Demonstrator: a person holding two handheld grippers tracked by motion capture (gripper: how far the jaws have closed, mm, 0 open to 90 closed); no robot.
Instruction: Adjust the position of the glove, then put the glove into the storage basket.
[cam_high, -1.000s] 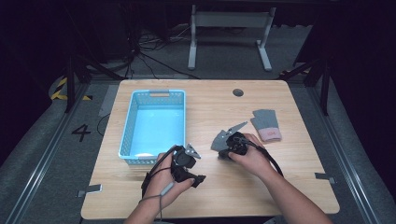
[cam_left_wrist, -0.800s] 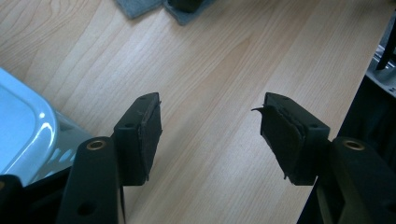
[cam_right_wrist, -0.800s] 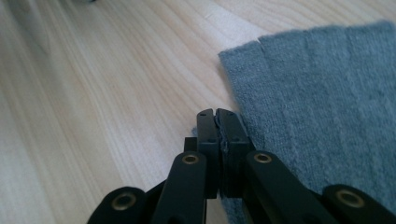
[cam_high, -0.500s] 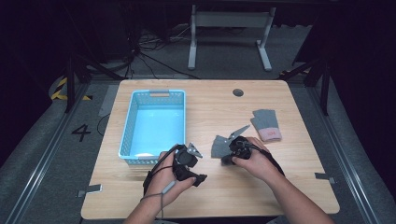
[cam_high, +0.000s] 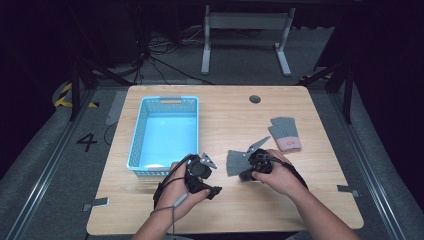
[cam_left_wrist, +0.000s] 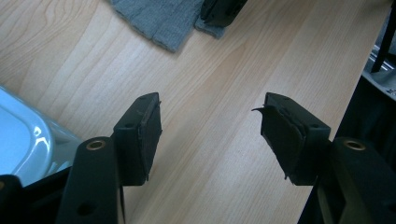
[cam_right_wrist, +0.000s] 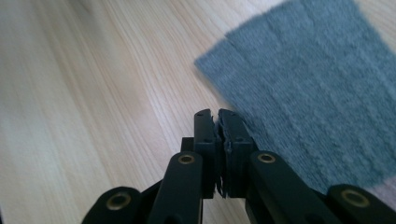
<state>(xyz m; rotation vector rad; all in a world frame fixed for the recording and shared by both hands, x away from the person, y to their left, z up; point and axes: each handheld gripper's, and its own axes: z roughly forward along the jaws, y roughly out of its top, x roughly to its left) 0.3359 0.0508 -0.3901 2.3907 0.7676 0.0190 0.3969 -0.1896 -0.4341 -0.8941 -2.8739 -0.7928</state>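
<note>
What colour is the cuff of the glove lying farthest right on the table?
Pink, on a grey glove; the high view shows it best.

I see a light wooden table (cam_high: 225, 115) with rounded corners, standing on a dark floor. A pale blue plastic basket (cam_high: 165, 132) sits on its surface toward nine o'clock. A flat grey cloth (cam_high: 234, 162) lies near the centre, toward six o'clock. A grey glove with a pink cuff (cam_high: 286, 134) lies toward three o'clock. A small dark round hole (cam_high: 255, 99) sits near twelve o'clock.

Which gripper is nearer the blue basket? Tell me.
Left. The left gripper sits just off the basket's near right corner; the right gripper is farther right, at the grey cloth.
</note>
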